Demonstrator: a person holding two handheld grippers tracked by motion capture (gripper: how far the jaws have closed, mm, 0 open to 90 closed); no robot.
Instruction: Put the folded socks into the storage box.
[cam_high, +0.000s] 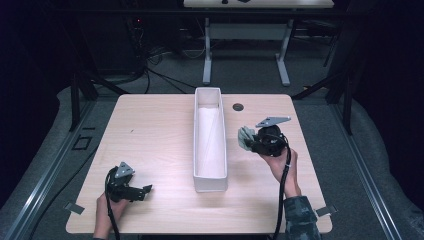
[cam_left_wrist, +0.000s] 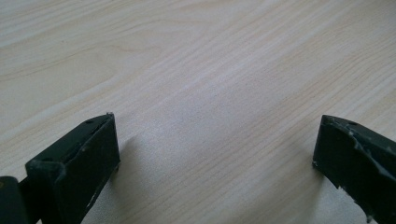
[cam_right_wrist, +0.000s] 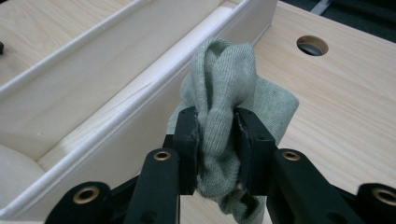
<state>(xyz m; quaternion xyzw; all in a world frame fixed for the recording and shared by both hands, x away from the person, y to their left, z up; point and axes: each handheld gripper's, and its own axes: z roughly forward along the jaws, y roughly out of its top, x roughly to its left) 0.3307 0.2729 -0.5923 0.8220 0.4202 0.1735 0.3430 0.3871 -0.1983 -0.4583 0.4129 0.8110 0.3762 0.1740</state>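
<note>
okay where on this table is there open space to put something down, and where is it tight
Free: the table left of the white bin, beyond the open left gripper, and the near right corner. Tight: between the bin and the right gripper, which pinches a green sock beside the bin wall.

Light wood table (cam_high: 155, 130) with a round cable hole (cam_high: 238, 107) near its far edge. Grey floor (cam_high: 240, 70) beyond carries loose cables (cam_high: 150, 70). A second, white-legged table (cam_high: 245, 30) stands behind. Surroundings are dark.
</note>
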